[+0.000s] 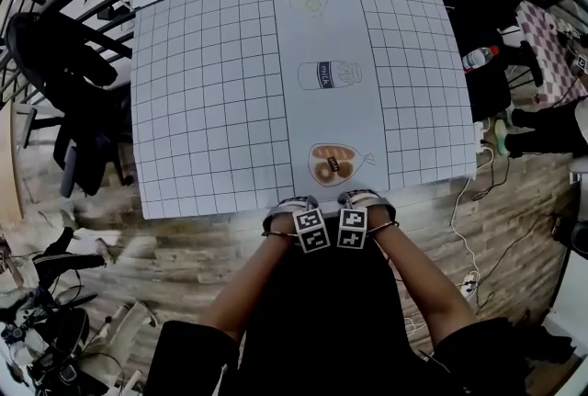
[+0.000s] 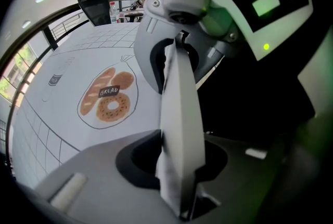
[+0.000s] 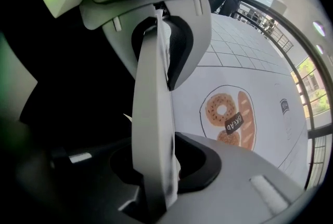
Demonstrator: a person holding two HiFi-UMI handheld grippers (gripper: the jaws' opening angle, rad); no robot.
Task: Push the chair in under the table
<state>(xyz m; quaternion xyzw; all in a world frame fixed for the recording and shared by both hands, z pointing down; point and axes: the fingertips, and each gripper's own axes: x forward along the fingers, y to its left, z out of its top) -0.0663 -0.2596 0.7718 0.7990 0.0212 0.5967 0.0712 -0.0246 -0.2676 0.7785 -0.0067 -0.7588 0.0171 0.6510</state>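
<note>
The table (image 1: 211,109) wears a white gridded cloth with a bread drawing (image 1: 333,164) near its front edge. My left gripper (image 1: 296,212) and right gripper (image 1: 362,204) sit side by side at that edge, pointing down, marker cubes touching. A black mass (image 1: 322,293) fills the space between my forearms below them; I cannot tell chair back from clothing. In the left gripper view the jaws (image 2: 176,114) lie together as one narrow blade, with blackness to the right. The right gripper view shows the same blade (image 3: 156,114), with blackness to the left. Nothing shows between either pair.
A black office chair (image 1: 69,100) stands left of the table by a curved railing. A bottle (image 1: 480,57) and dark chairs sit to the right. White cables (image 1: 473,238) trail over the wooden floor. Camera gear (image 1: 46,330) lies at lower left.
</note>
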